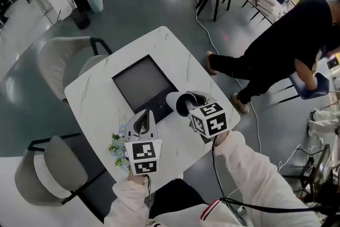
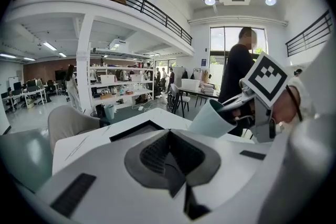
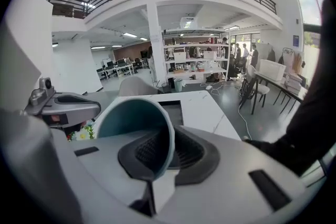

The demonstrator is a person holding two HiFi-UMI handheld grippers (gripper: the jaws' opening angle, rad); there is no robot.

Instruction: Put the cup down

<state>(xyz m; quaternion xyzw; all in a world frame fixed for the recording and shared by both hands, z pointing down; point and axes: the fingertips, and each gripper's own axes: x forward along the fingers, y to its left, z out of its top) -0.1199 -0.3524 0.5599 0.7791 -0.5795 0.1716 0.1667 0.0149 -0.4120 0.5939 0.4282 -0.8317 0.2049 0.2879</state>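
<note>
Right claw (image 3: 159, 153) clamps cup (image 3: 131, 122) rim; axis near-level, base outward.

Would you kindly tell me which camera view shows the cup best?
The left gripper view: it shows the cup from the side, nearly whole and tilted. The right gripper view shows only its rim and teal inside, close up; the head view shows it small, from above.

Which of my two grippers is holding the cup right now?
The right gripper: its jaws pinch the rim of the teal cup. The left gripper has its jaws together, with nothing between them.
</note>
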